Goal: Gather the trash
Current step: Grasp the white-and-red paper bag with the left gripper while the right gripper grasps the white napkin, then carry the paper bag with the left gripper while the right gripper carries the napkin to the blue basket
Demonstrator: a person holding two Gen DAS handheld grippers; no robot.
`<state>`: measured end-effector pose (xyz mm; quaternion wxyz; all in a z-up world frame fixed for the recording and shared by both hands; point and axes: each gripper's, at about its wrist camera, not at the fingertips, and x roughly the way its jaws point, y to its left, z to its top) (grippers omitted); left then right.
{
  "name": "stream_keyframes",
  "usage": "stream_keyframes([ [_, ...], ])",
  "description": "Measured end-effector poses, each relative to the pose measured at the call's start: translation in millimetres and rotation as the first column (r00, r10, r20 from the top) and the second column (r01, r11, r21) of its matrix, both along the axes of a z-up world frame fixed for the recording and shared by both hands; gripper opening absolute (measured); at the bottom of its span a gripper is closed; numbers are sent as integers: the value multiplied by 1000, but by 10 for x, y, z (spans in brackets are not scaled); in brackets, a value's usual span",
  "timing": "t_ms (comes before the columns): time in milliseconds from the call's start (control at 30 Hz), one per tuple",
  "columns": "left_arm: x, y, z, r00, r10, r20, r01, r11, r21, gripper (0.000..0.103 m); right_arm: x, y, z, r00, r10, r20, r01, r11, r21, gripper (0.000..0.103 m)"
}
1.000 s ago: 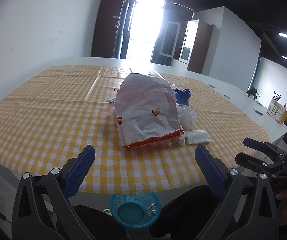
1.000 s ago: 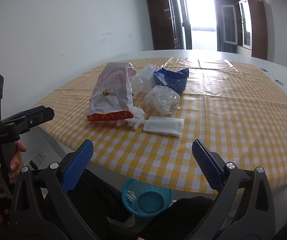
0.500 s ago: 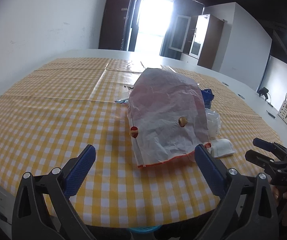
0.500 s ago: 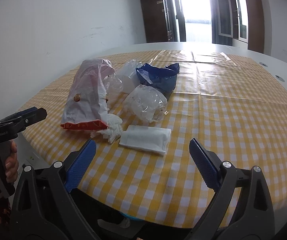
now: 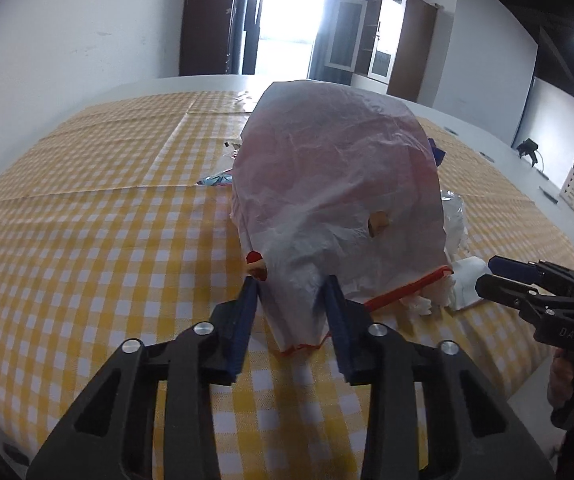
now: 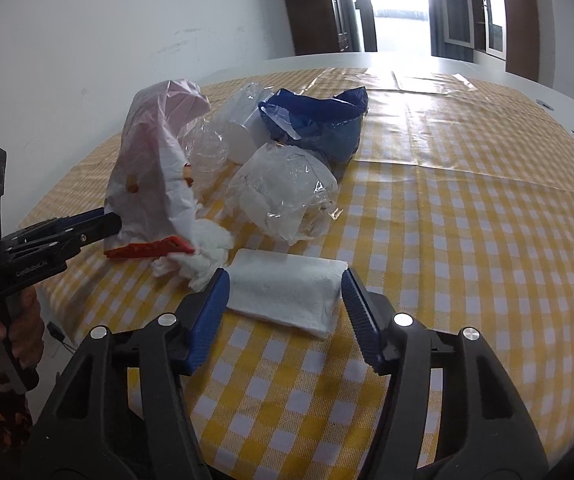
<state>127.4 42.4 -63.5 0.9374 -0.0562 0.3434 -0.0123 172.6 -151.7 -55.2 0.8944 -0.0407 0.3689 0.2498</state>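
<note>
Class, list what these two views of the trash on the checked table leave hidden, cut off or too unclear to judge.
- Left wrist view: the paper bag hides most trash behind it; only slivers show.
- Both views: what the bag holds is unseen; its walls are opaque.
- Left wrist view: whether the left tongs actually pinch the bag's corner is unclear.
- Right wrist view: whether the right tongs touch the napkin is unclear.
- Right wrist view: the blue bag hides its contents.

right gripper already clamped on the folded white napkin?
No. The right gripper has its fingers on either side of the folded white napkin, with gaps still showing, and the napkin lies flat on the checked tablecloth.
</note>
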Motion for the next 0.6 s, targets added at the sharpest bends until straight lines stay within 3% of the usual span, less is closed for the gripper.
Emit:
stream_keyframes([
  [33, -12, -5, -5, 1000, -10, 1, 10, 1000, -3, 20, -8, 6, -17, 1000, 4, -5, -4, 1000, -5, 43],
  [167, -70, -41, 21, 1000, -15, 27, 16, 1000, -18, 8, -39, 49, -45, 1000, -4, 9, 4, 999, -37, 25],
  [233, -100, -53, 56, 999, -9, 45, 11, 999, -30, 5, -51, 45, -45, 1000, 0, 7, 1, 999, -33, 14],
  [367, -211, -20, 156, 997, 8, 82, -4, 999, -43, 2, -88, 22, -18, 1000, 3, 14, -3, 1000, -25, 3],
  [600, -503, 45, 442, 987, 36, 158, -28, 998, -53, 1, -221, -3, 145, 998, 9, 64, -9, 1000, 3, 2],
])
